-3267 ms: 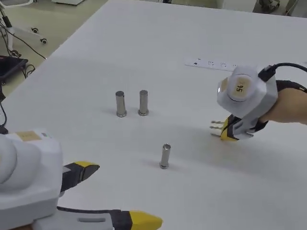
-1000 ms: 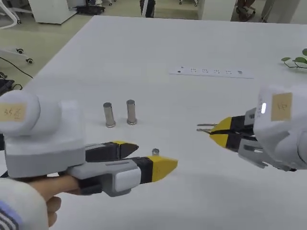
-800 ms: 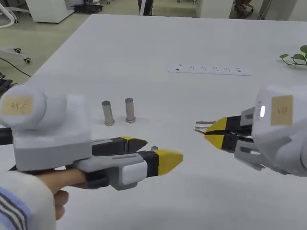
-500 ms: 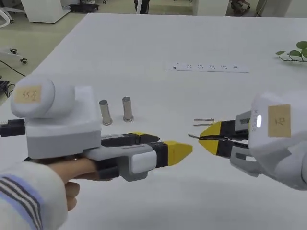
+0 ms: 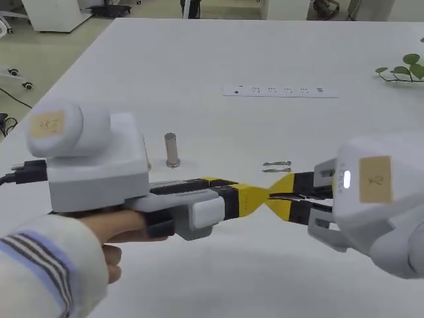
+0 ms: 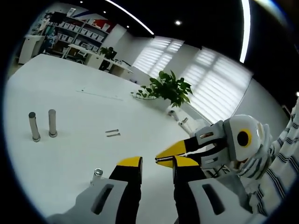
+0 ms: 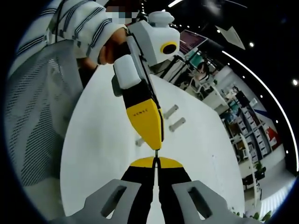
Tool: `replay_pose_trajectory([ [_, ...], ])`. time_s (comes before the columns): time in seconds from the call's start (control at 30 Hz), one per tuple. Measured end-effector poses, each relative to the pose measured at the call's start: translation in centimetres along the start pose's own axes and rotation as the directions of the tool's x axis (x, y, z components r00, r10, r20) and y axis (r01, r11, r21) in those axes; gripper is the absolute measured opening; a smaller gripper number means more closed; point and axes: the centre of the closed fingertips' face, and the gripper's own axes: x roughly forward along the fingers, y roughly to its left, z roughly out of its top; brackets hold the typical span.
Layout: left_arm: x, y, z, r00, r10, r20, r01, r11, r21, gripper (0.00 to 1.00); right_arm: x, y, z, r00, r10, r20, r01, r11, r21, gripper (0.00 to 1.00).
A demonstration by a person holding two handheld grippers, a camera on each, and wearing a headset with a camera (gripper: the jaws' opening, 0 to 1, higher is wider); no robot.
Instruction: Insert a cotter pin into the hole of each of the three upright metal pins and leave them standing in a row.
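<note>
Well inside table (image 5: pixel 199 53) edges, left tool (image 6: pixel 157 163) spread, right tool (image 7: pixel 156 161) tight on cotter pin (image 7: pixel 157 154), tip-to-tip.

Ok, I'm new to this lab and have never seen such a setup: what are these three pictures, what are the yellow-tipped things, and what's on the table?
No robot here: a person holds a two-jaw tool in each hand. The head view comes from a headset; the round views come from cameras riding on each tool. The left gripper has open jaws; the right gripper has jaws shut on what looks like a thin cotter pin. On the white table stand three metal pins, beside two loose cotter pins; further off, a power strip and a plant.
</note>
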Motion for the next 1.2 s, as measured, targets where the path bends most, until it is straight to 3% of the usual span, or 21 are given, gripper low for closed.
replay_pose_trajectory([
  [0.13,0.02,0.11,-0.12,1.0000,0.006,-0.002,-0.006,1.000,-0.001,0.15,-0.04,-0.08,0.20,1.0000,-0.009,0.001,0.009,1.000,-0.008,0.01],
  [0.33,0.11,-0.01,-0.37,0.9999,-0.005,-0.013,0.004,1.000,-0.022,0.13,-0.06,-0.11,0.54,0.9999,-0.015,0.006,0.015,1.000,-0.022,0.01],
  [0.6,0.21,0.05,-0.22,0.9999,-0.011,-0.006,0.010,0.996,-0.084,0.02,-0.17,-0.28,0.80,0.9997,-0.026,0.004,0.026,0.999,-0.044,0.01],
  [1.03,0.33,0.02,-0.08,0.9998,-0.015,0.010,0.016,0.988,-0.157,0.01,-0.25,-0.62,0.87,0.9990,-0.045,-0.005,0.044,0.995,-0.087,0.02],
  [1.2,0.43,-0.04,0.02,0.9997,-0.021,0.016,0.024,0.975,-0.222,0.01,-0.36,-0.84,0.81,0.9985,-0.054,-0.012,0.052,0.993,-0.107,0.02],
])
